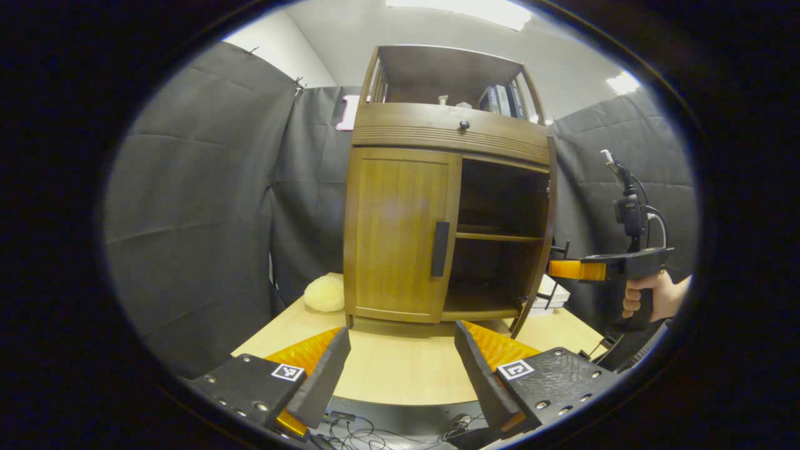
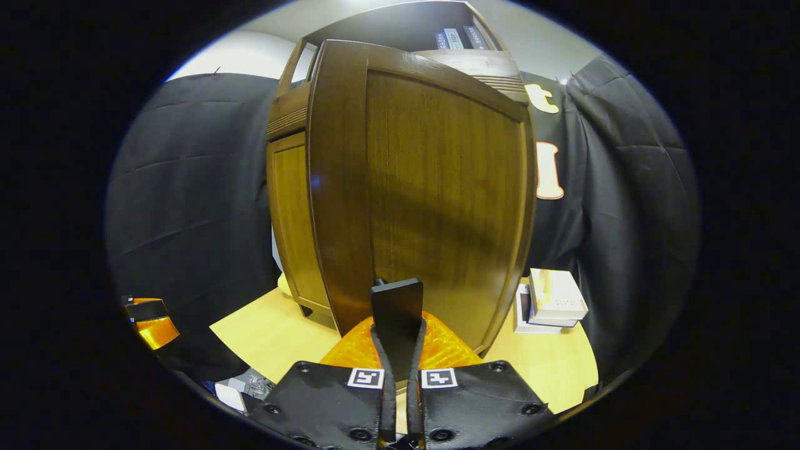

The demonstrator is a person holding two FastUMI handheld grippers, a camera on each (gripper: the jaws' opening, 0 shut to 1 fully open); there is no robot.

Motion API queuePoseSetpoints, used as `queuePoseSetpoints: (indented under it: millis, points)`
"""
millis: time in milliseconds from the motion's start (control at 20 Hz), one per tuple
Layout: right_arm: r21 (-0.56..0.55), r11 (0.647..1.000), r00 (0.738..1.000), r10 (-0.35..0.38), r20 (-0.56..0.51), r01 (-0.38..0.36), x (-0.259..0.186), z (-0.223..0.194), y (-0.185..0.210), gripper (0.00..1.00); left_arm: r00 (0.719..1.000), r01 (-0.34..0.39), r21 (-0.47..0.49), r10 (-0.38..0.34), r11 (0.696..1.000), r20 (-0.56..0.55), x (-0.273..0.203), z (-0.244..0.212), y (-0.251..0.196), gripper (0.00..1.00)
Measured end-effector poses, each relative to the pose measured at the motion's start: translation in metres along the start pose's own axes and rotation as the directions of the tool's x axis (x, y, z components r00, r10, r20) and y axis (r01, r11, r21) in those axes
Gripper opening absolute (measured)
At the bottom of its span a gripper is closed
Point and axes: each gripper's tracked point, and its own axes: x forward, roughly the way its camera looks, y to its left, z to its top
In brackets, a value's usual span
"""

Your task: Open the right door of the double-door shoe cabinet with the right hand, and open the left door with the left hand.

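Closest to us, our left gripper hangs spread wide over the table, holding nothing. Our right gripper pinches the right door's handle. Beyond, the right door stands swung out, edge toward us; half done, we judge. Next we must reach the upright left handle on the closed left door.

Left gripper level, fingers spread wide — right gripper with fingers pinched together.
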Motion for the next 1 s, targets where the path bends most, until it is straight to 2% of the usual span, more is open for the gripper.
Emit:
queuePoseSetpoints:
  millis: [50, 100, 200, 300, 400, 450, 600, 650, 700, 750, 1000]
  points:
    - [0.005, 1.0, 1.0, -0.011, -0.002, 0.011, -0.003, 0.0, -0.003, 0.08, 1.0, 0.013, 0.0, -0.013, 1.0, -0.003, 0.002, -0.001, -0.002, 0.97]
    - [0.009, 1.0, 1.0, -0.02, -0.003, 0.02, -0.008, -0.003, -0.008, 0.11, 1.0, 0.024, 0.002, -0.024, 1.0, -0.006, 0.002, 0.0, -0.002, 0.97]
    - [0.024, 0.999, 0.999, -0.037, 0.0, 0.037, -0.019, -0.008, -0.02, 0.05, 0.999, 0.044, 0.007, -0.044, 0.999, -0.007, 0.002, 0.001, -0.003, 0.97]
    - [0.034, 0.998, 0.998, -0.062, 0.007, 0.061, -0.027, -0.011, -0.031, 0.05, 0.998, 0.068, 0.01, -0.068, 0.998, -0.006, 0.003, 0.002, -0.005, 0.97]
    - [0.028, 0.996, 0.997, -0.083, 0.008, 0.082, -0.033, -0.013, -0.04, 0.11, 0.996, 0.09, 0.015, -0.09, 0.996, -0.015, 0.003, 0.001, -0.006, 0.97]
    - [0.032, 0.996, 0.997, -0.083, 0.007, 0.083, -0.036, -0.014, -0.043, 0.05, 0.995, 0.096, 0.019, -0.096, 0.995, -0.02, 0.003, 0.0, -0.006, 0.97]
    - [0.051, 0.995, 0.996, -0.087, 0.01, 0.087, -0.042, -0.016, -0.057, 0.07, 0.994, 0.108, 0.021, -0.107, 0.994, -0.031, 0.005, -0.002, -0.008, 0.97]
    - [0.054, 0.994, 0.995, -0.096, 0.013, 0.095, -0.046, -0.017, -0.062, 0.05, 0.994, 0.109, 0.018, -0.108, 0.994, -0.034, 0.005, -0.002, -0.008, 0.97]
    - [0.057, 0.993, 0.994, -0.107, 0.013, 0.106, -0.048, -0.018, -0.068, 0.07, 0.993, 0.11, 0.016, -0.11, 0.994, -0.038, 0.005, -0.002, -0.008, 0.97]
    - [0.058, 0.991, 0.993, -0.12, 0.013, 0.119, -0.051, -0.019, -0.073, 0.05, 0.993, 0.112, 0.015, -0.111, 0.994, -0.04, 0.006, -0.002, -0.008, 0.97]
    - [0.065, 0.982, 0.984, -0.177, 0.012, 0.176, -0.063, -0.021, -0.102, 0.05, 0.991, 0.124, 0.014, -0.123, 0.992, -0.053, 0.008, -0.003, -0.009, 0.97]
